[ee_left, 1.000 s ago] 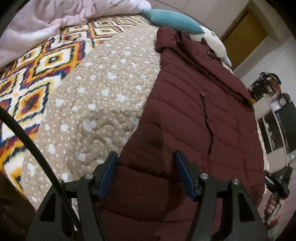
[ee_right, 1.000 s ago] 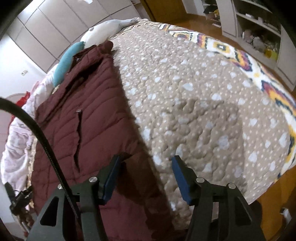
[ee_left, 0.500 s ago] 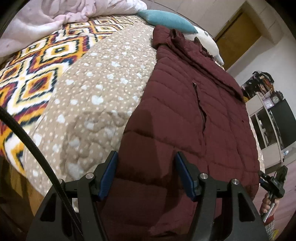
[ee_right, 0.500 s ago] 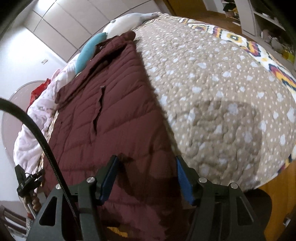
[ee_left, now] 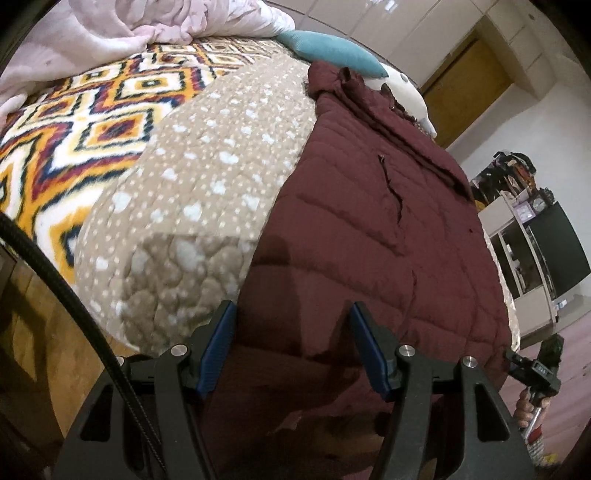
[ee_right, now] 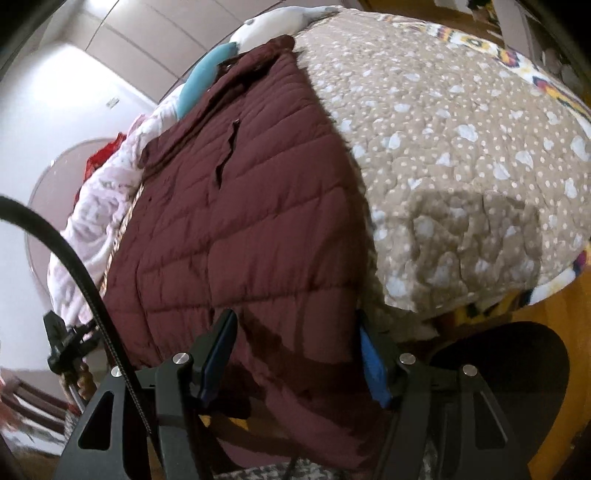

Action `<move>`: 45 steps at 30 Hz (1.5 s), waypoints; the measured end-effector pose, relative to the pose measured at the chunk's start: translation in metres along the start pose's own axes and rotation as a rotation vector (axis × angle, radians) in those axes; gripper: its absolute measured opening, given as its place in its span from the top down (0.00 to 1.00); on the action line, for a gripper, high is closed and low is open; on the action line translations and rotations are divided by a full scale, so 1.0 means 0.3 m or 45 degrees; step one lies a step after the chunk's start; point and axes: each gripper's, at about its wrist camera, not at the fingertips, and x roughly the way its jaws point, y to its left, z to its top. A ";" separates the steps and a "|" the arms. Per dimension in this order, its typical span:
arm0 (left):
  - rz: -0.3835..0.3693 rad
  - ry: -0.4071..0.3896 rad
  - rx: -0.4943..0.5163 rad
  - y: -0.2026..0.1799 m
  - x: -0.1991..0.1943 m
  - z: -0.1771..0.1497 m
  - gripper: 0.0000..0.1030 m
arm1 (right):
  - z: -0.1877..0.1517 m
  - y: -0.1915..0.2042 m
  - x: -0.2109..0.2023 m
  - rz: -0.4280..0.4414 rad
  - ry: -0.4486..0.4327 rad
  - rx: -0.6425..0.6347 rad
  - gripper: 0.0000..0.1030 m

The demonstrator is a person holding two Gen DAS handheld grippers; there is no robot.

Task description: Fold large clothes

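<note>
A maroon quilted puffer jacket [ee_left: 369, 221] lies flat on a beige dotted quilt [ee_left: 207, 177], collar far, hem hanging over the bed's near edge. My left gripper [ee_left: 291, 310] hovers open over the hem's left corner, with fabric between its blue pads but not pinched. In the right wrist view the jacket [ee_right: 240, 203] fills the left half. My right gripper [ee_right: 295, 314] straddles the hem's right corner, its jaws still opening and not pressing on the cloth. Each view also shows the other tool: the right gripper [ee_left: 539, 369] in a hand and the left gripper [ee_right: 62, 339].
A diamond-patterned blanket [ee_left: 74, 122] and a pink duvet [ee_left: 110, 26] lie left of the quilt. A teal pillow [ee_left: 328, 48] sits beyond the collar. A shelf with a dark screen [ee_left: 554, 251] stands at the right. Wooden floor [ee_right: 569, 310] and a black round object [ee_right: 509, 376] lie below the bed edge.
Both grippers have drawn back and down toward the bed's near edge. The right one has slid from over the quilt onto the jacket's hem corner, and its jaws stand slightly wider.
</note>
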 end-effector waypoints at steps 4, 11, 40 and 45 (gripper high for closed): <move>0.024 0.004 0.022 0.004 -0.005 -0.038 0.40 | -0.018 0.024 -0.009 -0.009 0.011 -0.043 0.34; 0.001 -0.006 -0.026 0.032 -0.001 -0.069 0.37 | -0.064 0.027 0.014 -0.043 0.078 -0.078 0.34; 0.167 -0.036 0.033 -0.045 -0.055 -0.114 0.66 | -0.143 0.133 0.058 -0.291 0.119 -0.295 0.36; 0.223 -0.033 0.034 -0.053 -0.084 -0.112 0.69 | -0.130 0.143 0.055 -0.319 0.132 -0.318 0.37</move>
